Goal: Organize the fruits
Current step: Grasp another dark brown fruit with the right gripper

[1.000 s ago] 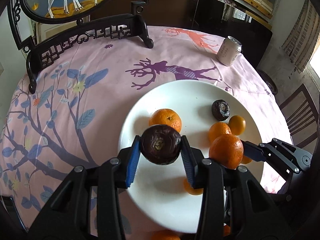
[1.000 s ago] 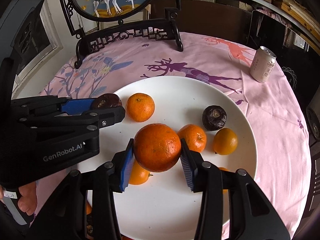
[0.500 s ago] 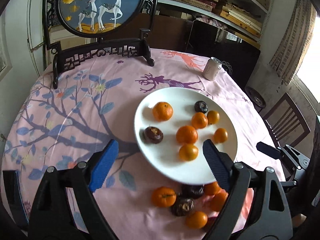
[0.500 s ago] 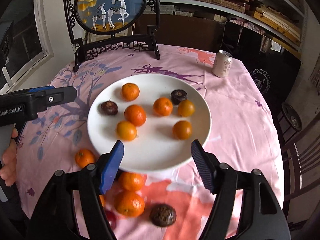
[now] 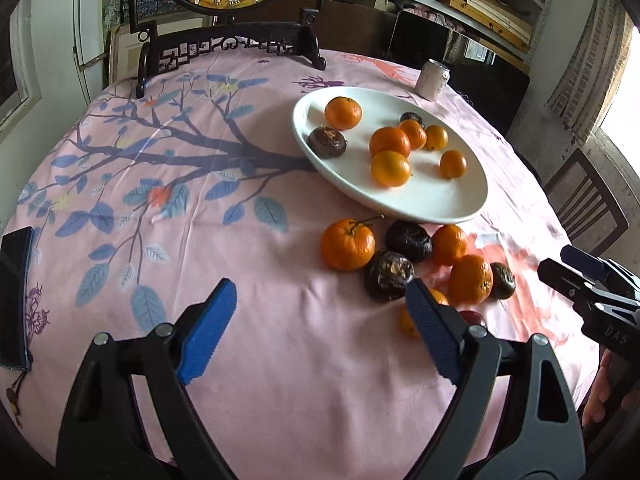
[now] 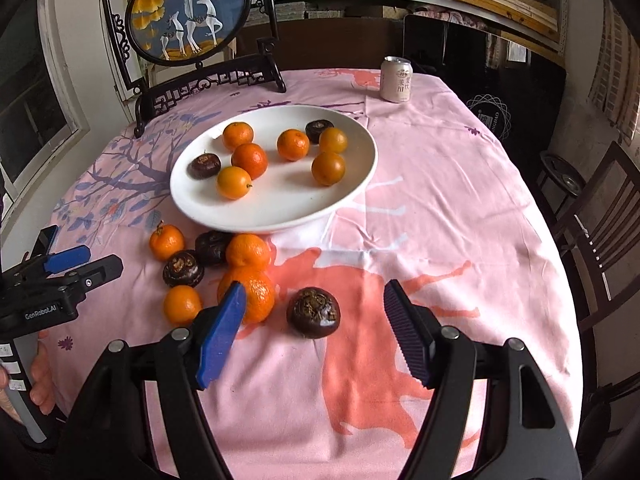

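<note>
A white plate (image 5: 432,204) (image 6: 276,216) on the pink tablecloth holds several oranges and two dark fruits (image 6: 204,165). In front of the plate lies a loose cluster of oranges (image 5: 347,244) (image 6: 248,292) and dark fruits (image 5: 390,275) (image 6: 314,312). My left gripper (image 5: 320,332) is open and empty, above the cloth short of the cluster. My right gripper (image 6: 316,332) is open and empty, its jaws on either side of a dark fruit and just in front of it.
A carved stand with a round deer picture (image 6: 188,16) stands at the back. A drink can (image 6: 396,79) is at the back right. A dark phone (image 5: 14,296) lies at the left edge. A wooden chair (image 6: 600,216) is beside the table on the right.
Both grippers let go of their fruit on the plate, opened and pulled back toward the near edge. The dark fruit and large orange now lie on the plate.
</note>
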